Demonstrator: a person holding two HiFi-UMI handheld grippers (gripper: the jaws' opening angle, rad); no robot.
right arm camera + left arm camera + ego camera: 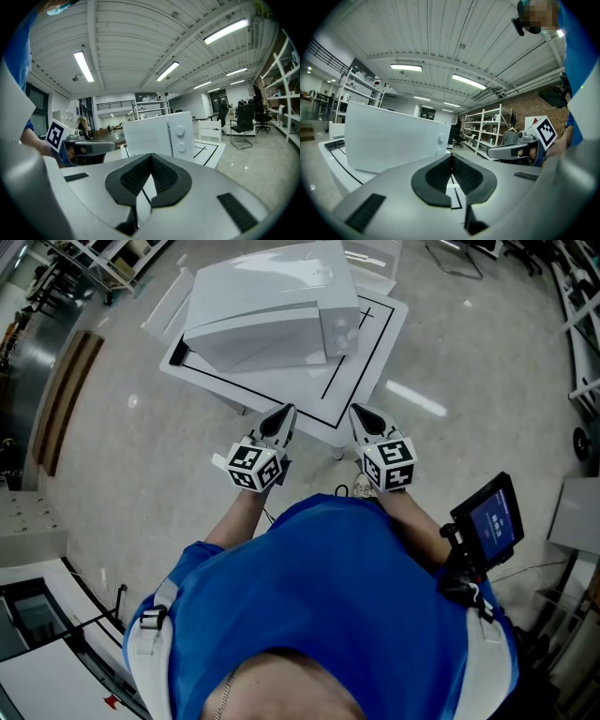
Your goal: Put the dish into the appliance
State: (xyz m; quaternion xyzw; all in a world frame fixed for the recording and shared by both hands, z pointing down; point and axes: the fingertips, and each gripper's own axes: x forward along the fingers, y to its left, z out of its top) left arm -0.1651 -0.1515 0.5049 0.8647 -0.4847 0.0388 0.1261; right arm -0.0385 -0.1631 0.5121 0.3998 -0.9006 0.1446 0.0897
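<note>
A white microwave with its door closed and two knobs on the right stands on a small white table marked with a black line. No dish shows in any view. My left gripper hangs at the table's near edge, jaws shut and empty. My right gripper is level beside it, also shut with nothing in it. In the left gripper view the microwave rises ahead to the left beyond the left gripper. In the right gripper view the microwave stands straight ahead beyond the right gripper.
A dark screen on a mount hangs at the person's right hip. White panels lie on the floor behind the table. Metal shelving and an office chair stand farther off across the grey floor.
</note>
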